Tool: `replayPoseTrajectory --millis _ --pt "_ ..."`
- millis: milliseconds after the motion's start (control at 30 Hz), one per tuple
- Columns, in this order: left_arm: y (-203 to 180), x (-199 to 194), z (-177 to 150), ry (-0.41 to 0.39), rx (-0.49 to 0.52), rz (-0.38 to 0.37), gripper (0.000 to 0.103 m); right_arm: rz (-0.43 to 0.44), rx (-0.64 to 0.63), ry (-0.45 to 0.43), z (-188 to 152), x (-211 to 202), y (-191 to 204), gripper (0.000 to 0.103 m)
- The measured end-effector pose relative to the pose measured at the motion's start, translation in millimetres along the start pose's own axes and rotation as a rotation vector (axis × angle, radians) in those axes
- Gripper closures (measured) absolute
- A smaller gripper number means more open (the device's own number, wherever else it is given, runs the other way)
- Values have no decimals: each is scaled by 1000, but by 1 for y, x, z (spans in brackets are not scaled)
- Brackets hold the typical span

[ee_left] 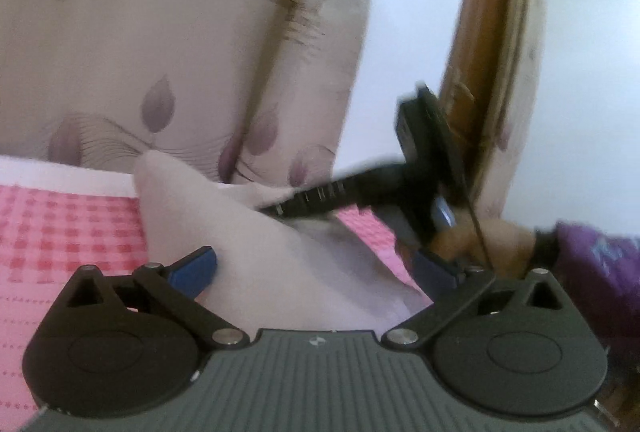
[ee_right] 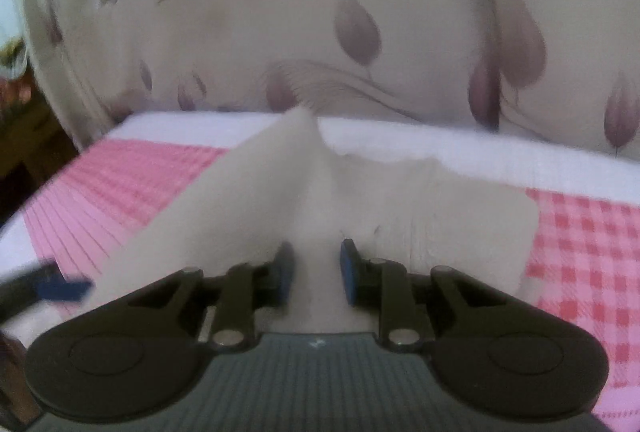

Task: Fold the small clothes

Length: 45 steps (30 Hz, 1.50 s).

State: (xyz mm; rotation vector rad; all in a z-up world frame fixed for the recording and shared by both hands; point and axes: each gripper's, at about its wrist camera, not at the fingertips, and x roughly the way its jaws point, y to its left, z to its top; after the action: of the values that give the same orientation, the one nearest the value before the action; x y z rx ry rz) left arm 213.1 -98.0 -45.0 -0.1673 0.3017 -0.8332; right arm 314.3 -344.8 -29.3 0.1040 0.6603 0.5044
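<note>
Pale beige soft cloth garment (ee_right: pixel 400 207) on pink checked cover (ee_right: pixel 580 232), one flap raised. Right gripper (ee_right: pixel 316 272) pinches fabric, narrow gap; left gripper (ee_left: pixel 316 268) wide open, empty. Risk: thin fabric slips, fold collapses

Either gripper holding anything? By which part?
Right gripper pinches a raised fold of the cloth. Left gripper is open, holding nothing.

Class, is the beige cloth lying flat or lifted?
Lifted: the beige cloth rises in a peak off the pink checked cover.
</note>
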Motion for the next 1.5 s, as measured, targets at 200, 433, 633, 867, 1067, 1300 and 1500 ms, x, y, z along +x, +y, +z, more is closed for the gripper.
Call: replayPoseTrajectory --millis 200,433,633,867,1067,1300,1500 --pt "12 10 -1 68 -82 -30 1 -55 19 -79 27 5 5 73" --pt "13 11 -1 98 -80 -41 1 -85 252 -116 3 -11 -44 70" --pt "14 13 -1 98 -70 -38 1 -86 43 -177 -66 -96 18 69" --pt "9 11 -1 98 -35 -5 0 -214 20 -92 -141 -130 33 67" --pt "8 4 -2 70 -51 70 0 -216 90 -211 -138 -147 46 65" --pt "17 -6 -3 32 -126 125 0 -224 88 -304 -123 -139 60 65" --pt "14 -1 -2 64 -110 163 0 -337 -109 -139 -118 -94 78 66"
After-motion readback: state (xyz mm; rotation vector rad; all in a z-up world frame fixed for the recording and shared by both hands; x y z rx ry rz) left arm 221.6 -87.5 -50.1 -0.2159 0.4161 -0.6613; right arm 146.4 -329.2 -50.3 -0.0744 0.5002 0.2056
